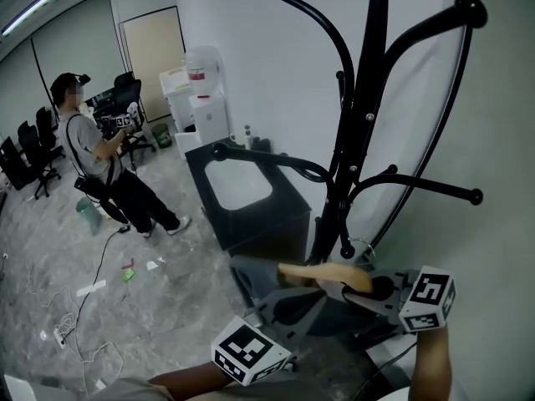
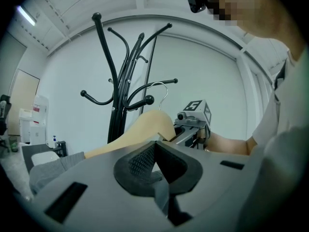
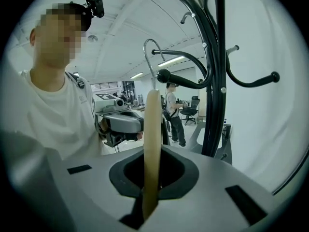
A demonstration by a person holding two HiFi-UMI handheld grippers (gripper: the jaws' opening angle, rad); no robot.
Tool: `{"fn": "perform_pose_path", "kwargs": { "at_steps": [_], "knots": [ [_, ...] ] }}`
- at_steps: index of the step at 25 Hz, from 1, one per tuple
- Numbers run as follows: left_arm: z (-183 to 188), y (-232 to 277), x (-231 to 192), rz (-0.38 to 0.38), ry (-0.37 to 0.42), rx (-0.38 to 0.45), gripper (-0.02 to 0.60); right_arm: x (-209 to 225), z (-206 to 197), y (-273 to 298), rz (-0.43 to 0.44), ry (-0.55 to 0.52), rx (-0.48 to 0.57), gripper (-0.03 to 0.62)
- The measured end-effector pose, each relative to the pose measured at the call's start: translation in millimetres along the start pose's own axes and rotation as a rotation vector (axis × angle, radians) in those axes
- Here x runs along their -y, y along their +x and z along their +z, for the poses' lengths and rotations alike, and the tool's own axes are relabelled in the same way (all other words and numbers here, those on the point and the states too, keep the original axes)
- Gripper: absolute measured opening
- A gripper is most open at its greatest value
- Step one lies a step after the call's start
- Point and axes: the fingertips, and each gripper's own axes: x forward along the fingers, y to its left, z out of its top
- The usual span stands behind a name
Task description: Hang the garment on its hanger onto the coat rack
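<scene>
A black coat rack (image 1: 359, 124) with curved arms stands against the white wall. Just below its lower arms I hold a wooden hanger (image 1: 324, 274), with a grey garment (image 1: 259, 278) draped on it. My right gripper (image 1: 374, 287) is shut on the hanger (image 3: 152, 139) near its neck. The hanger's metal hook (image 3: 148, 52) rises close beside a knobbed rack arm (image 3: 164, 75); I cannot tell whether they touch. My left gripper (image 2: 155, 167) is shut on a fold of the grey garment (image 2: 161, 192), lower and to the left of the hanger (image 2: 140, 132).
A black cabinet with a white top (image 1: 242, 192) stands left of the rack's base. Behind it is a white water dispenser (image 1: 202, 90). A person (image 1: 100, 161) stands far left among office chairs (image 1: 33, 153). Cables (image 1: 75, 307) lie on the floor.
</scene>
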Motion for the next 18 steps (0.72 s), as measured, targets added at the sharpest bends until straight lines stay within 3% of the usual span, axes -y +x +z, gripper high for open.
{"fn": "perform_pose_path", "kwargs": {
  "at_steps": [11,18],
  "knots": [
    [-9.6,23.7,-41.5,0.012,-0.046,-0.035,0.005,44.8,-31.2,35.5,0.039,0.045,-0.067,0.025],
    [-15.0,31.4,-57.6,0.011,-0.068,-0.048,0.005,76.0,-30.8,43.5,-0.053,-0.006,-0.044,0.026]
  ]
}}
